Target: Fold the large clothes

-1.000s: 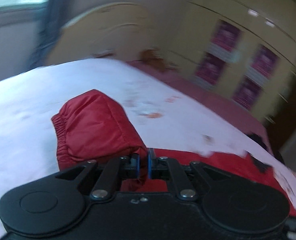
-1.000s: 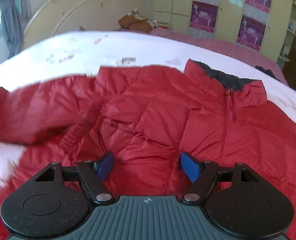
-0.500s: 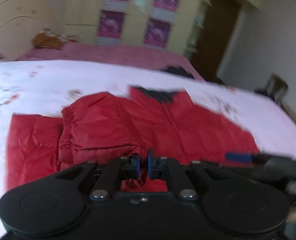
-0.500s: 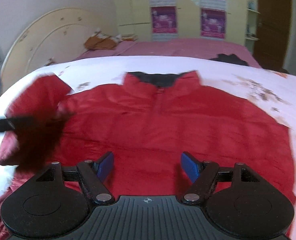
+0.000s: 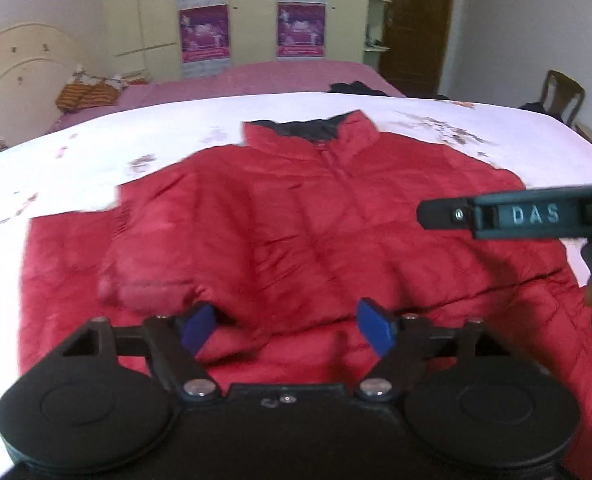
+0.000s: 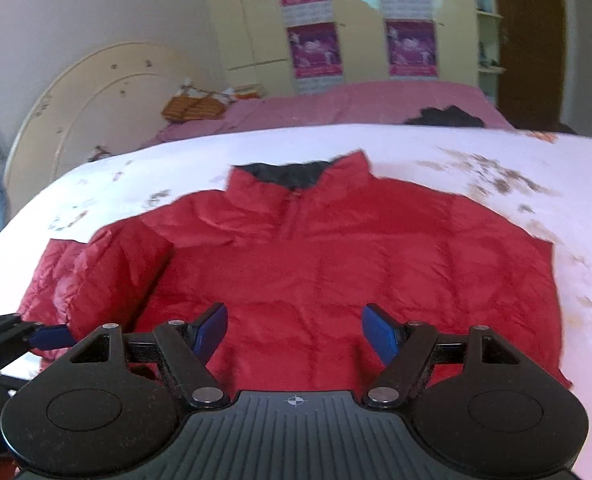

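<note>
Since a second ago the left gripper (image 5: 287, 330) has let go of the sleeve (image 5: 151, 264); its jaws have just been opening and now stand wide with nothing between them. That sleeve lies folded across the left side of the one red jacket (image 6: 336, 256), which is spread collar-away on the white bedsheet (image 6: 476, 152). Only the left wrist view shows a chair (image 5: 562, 96). The right gripper (image 6: 293, 336) hovers wide, empty, over the hem. Four purple posters (image 6: 316, 54) hang behind.
</note>
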